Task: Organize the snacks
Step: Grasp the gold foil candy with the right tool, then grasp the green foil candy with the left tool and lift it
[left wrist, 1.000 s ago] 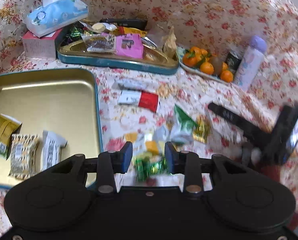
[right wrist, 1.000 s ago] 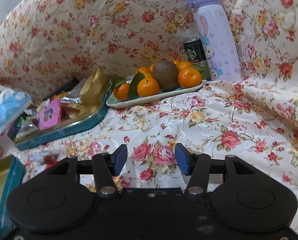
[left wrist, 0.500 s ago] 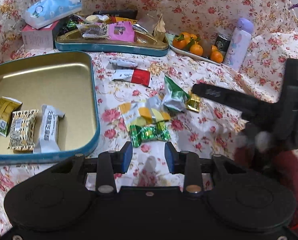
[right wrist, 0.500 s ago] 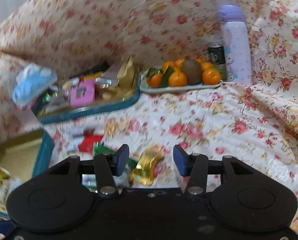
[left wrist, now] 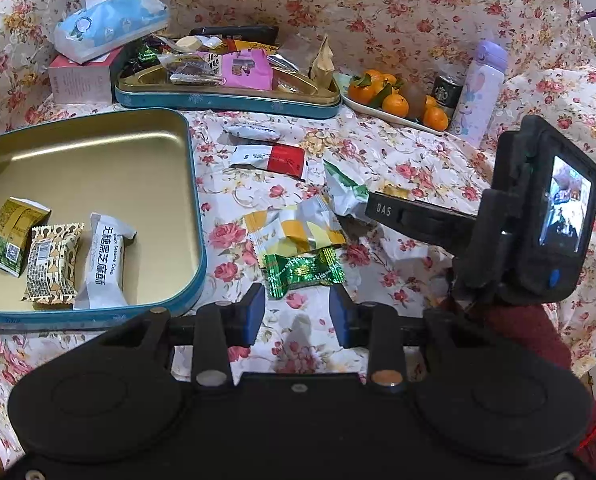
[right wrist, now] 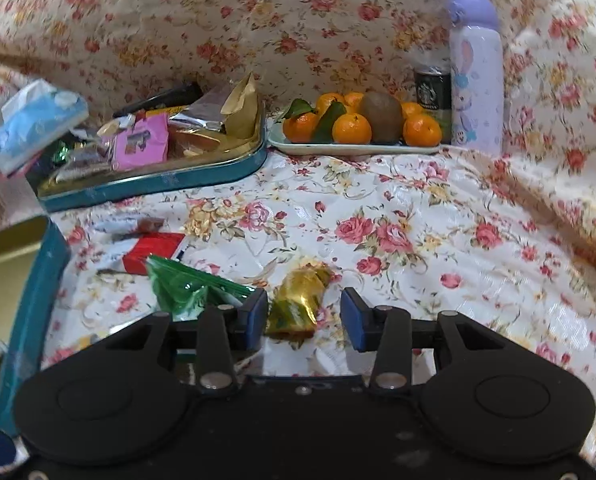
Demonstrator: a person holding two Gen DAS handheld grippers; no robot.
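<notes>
Loose wrapped snacks lie on the floral cloth. A gold-foil candy (right wrist: pixel 298 300) sits between the fingers of my right gripper (right wrist: pixel 304 316), close to the left pad. The jaws are closing, and a gap still shows at the right pad. A green-and-white packet (right wrist: pixel 185 280) lies just left of it. My left gripper (left wrist: pixel 298 312) is open and empty, with a green candy (left wrist: pixel 304 270) just ahead of its tips. Beyond it are yellow-and-white packets (left wrist: pixel 293 232) and a red-and-white packet (left wrist: pixel 269 158). The gold tin tray (left wrist: pixel 193 184) on the left holds three packets.
A second teal tin (left wrist: pixel 225 100) at the back holds several snacks. Beside it are a tissue pack (left wrist: pixel 109 20) on a pink box (left wrist: pixel 81 78), a plate of mandarins and a kiwi (left wrist: pixel 394 100), a can (left wrist: pixel 446 90) and a lilac bottle (left wrist: pixel 478 88). A red sleeve (left wrist: pixel 530 340) is at right.
The right gripper swung left and down from facing the fruit plate to the loose snacks, and its jaws narrowed around the gold candy. The left gripper drew back, then held still.
</notes>
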